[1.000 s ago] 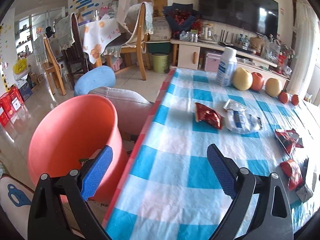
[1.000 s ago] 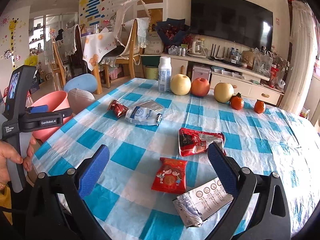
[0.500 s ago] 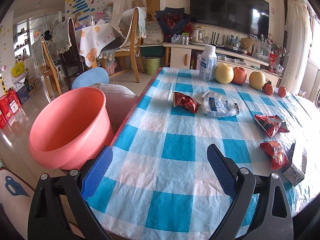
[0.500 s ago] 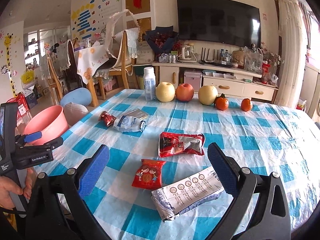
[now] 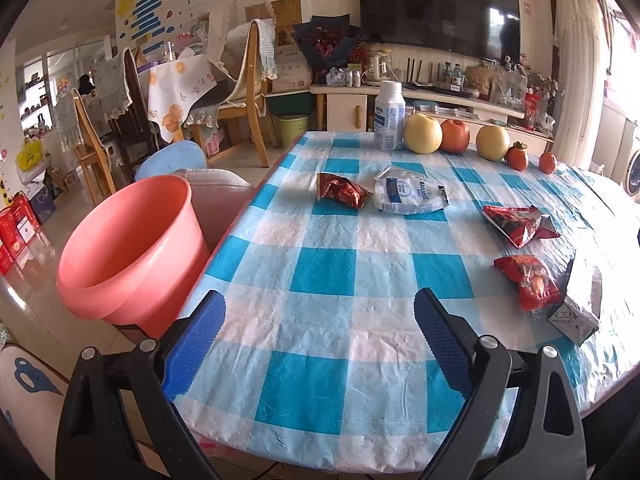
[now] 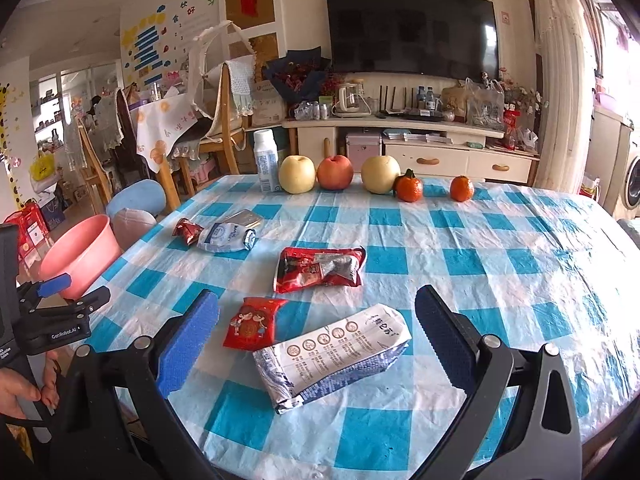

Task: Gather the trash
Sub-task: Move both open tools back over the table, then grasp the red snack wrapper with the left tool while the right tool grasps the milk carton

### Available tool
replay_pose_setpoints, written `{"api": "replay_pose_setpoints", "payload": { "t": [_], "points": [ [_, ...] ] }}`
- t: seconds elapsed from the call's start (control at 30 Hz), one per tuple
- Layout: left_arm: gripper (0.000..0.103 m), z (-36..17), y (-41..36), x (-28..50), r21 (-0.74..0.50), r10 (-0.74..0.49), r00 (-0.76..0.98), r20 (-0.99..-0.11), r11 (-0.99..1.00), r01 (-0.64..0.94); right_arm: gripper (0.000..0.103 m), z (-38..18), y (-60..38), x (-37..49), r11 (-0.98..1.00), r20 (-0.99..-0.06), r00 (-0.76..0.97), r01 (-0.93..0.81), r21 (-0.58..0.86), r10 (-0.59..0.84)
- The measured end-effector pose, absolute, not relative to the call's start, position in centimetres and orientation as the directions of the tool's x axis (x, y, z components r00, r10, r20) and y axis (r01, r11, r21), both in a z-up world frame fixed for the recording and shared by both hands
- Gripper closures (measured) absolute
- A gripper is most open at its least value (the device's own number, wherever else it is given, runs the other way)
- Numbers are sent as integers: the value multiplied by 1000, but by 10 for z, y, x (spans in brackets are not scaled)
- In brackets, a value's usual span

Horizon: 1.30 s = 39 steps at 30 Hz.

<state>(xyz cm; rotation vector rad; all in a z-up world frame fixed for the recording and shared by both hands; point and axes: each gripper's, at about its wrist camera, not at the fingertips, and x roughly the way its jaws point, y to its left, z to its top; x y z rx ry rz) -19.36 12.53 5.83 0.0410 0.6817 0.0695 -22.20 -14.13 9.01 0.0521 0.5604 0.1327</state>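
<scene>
Lying on the blue-and-white checked surface (image 6: 500, 248) are the wrappers: a white-and-silver packet (image 6: 332, 364) is sitting nearest, between the spread blue pads of the right claw (image 6: 316, 336), which is gaping open and holding nothing. Touching the packet's left end, a small red snack pack (image 6: 252, 324) is lying flat, and a larger red wrapper (image 6: 320, 268) is resting just beyond. Farther left, a white pouch (image 6: 226, 237) and a dark red wrapper (image 6: 187, 230) are lying side by side. Along the far edge, a white bottle (image 6: 266, 160), three apples or pears and two tangerines are standing in a row. Off the left edge, a pink bucket (image 5: 128, 248) is standing on the floor. The left claw (image 5: 318, 340) is hovering open and empty over the near left corner, gripped by a hand (image 6: 20, 392).
</scene>
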Motion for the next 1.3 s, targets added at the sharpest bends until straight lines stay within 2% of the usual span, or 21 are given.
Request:
{"api": "replay_pose_setpoints", "payload": {
  "t": [0.4, 0.63, 0.73, 0.87, 1.1, 1.3],
  "points": [
    [9, 62, 94, -200, 73, 22, 775, -632, 997, 31, 4, 74, -200, -223, 984, -592, 799, 2, 179, 106],
    [9, 68, 91, -173, 53, 19, 774, -633, 998, 19, 4, 66, -209, -213, 978, -618, 776, 9, 209, 125],
    [9, 70, 94, -149, 27, 21, 769, -639, 1000, -5, 4, 66, -206, -210, 978, -621, 771, -10, 207, 139],
    [9, 67, 110, -107, -91, -2, 748, -664, 993, -79, 4, 63, -203, -205, 978, -632, 758, -32, 207, 159],
    [9, 47, 132, -42, -171, 30, 714, -700, 963, -208, 4, 53, -206, -194, 972, -670, 717, -45, 231, 192],
    [9, 30, 147, 1, -201, 31, 683, -730, 945, -258, 4, 39, -208, -184, 958, -721, 647, -53, 282, 248]
  ]
}}
